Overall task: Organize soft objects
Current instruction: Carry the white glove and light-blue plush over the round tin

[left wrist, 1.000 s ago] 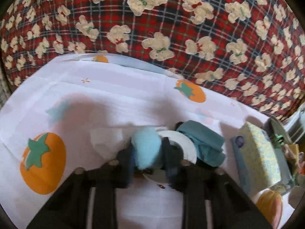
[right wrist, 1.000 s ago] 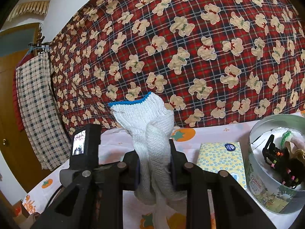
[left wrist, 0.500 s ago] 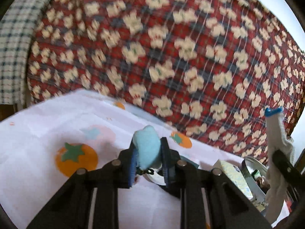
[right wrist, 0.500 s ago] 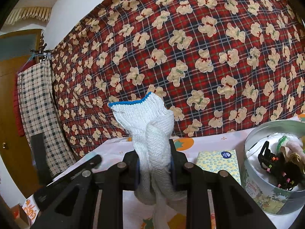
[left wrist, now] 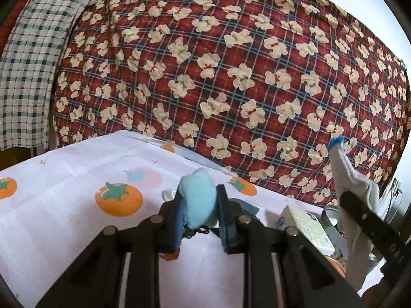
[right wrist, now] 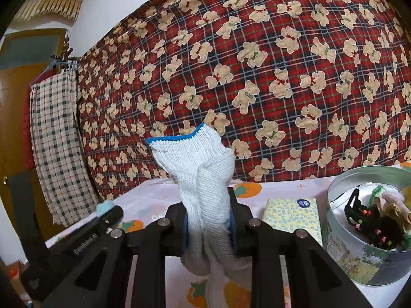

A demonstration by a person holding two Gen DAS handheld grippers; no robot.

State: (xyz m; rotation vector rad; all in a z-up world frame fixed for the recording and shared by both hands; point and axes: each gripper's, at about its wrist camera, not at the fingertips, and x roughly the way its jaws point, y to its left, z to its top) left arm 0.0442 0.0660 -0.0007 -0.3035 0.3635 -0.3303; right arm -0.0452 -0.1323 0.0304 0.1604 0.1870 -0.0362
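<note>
Behind the bench (left wrist: 64, 179) hung a bear-print blanket (left wrist: 231, 64). At lower centre, the left gripper (left wrist: 199, 215) pinched a blue plush (left wrist: 197, 200) between its fingers; the right gripper (right wrist: 208, 218) likewise clamped a white knit glove (right wrist: 203, 169).

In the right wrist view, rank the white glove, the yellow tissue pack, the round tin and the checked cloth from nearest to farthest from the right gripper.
1. White glove: clamped in the right gripper.
2. Yellow tissue pack: just right, on the table.
3. Round tin: farther right.
4. Checked cloth: hanging far left.
</note>
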